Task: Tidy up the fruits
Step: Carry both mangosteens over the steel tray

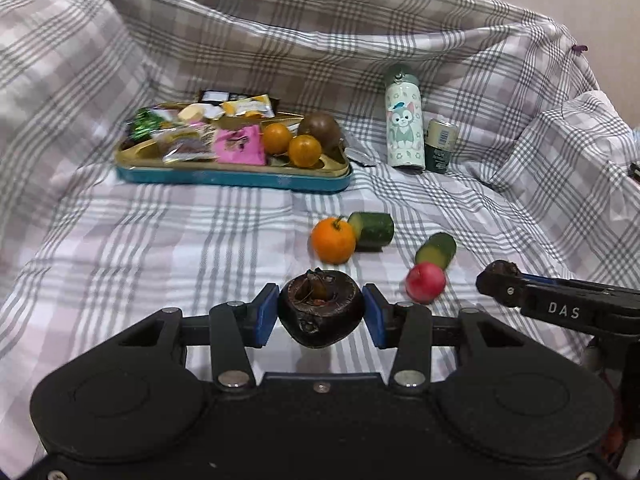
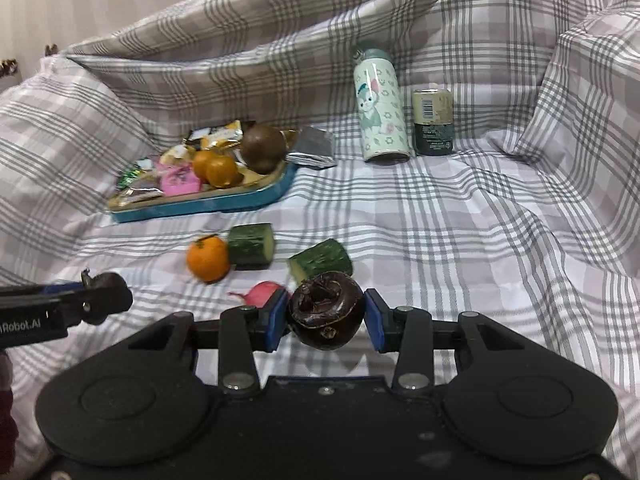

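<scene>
While your left gripper (image 1: 320, 316) and right gripper (image 2: 326, 318) each clamp a dark fruit, seemingly a water chestnut, clear of the cloth (image 1: 160, 248), you're mid-carry; next, bring both over the tray (image 1: 240, 178) by the oranges (image 1: 290, 145); then release.

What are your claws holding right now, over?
Left claw shut on a dark round fruit. Right claw shut on another dark fruit. Tray ahead; orange and cucumber pieces lie between, over.
</scene>
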A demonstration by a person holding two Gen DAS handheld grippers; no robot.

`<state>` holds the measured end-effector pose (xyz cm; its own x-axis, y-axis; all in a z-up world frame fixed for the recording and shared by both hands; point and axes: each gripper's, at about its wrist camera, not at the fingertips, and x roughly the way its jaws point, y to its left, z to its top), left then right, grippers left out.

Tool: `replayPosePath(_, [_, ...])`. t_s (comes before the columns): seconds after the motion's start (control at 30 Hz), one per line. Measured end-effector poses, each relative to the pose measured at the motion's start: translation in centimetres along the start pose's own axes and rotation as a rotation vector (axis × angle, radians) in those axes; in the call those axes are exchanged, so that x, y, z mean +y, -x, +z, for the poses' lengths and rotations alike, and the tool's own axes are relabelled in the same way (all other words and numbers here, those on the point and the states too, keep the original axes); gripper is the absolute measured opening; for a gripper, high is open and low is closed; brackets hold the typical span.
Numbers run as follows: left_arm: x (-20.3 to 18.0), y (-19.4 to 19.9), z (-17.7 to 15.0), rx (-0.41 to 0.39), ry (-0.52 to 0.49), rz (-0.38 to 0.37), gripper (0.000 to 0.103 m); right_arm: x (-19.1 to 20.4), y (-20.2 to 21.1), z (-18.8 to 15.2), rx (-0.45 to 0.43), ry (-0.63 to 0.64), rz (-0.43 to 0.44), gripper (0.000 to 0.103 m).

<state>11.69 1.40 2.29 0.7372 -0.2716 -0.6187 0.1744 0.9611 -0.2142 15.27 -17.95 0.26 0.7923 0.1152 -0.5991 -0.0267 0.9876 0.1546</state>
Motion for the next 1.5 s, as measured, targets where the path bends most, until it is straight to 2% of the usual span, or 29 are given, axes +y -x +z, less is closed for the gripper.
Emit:
replayPosePath(0.33, [-0.9,5.2,-3.5,0.049,0.040,0.049,0.052,1.3,6.7,-2.9,-0.010,0.006,0.011,0.043])
replayPosePath(0.67, [-2.0,8.0,-7.5,0.139,0.041,0.119,0.052,2.3,10.6,-7.2,0.069,-0.032,-0.029,0.043])
replayPosePath(0.93, [-3.3,8.5,-8.5,0.158,-0.011,0.149,0.052,3.2,10.6,-8.6,0.145,-0.007,-0.029,0.043])
replayPosePath(1.1, [-3.8,8.0,-7.3,0.130,-0.021,0.137,0.052,3.6,9.7,-8.5,0.159,-0.004,-0.038,0.043])
replayPosePath(1.2, [-3.7,7.1,-6.1,0.100,0.002,0.139,0.052,3.6,9.2,-8.1,0.154,0.007,-0.047,0.043])
replayPosePath(1.33, [-2.9,5.1,-5.3,0.126,0.054,0.143,0.052,3.7,8.5,-7.6,0.153,0.027,-0.069,0.043])
replayPosePath(1.5, [-2.8,4.1,-5.7,0.150,0.041,0.171,0.053,3.4,7.9,-7.3,0.157,0.023,-0.069,0.043])
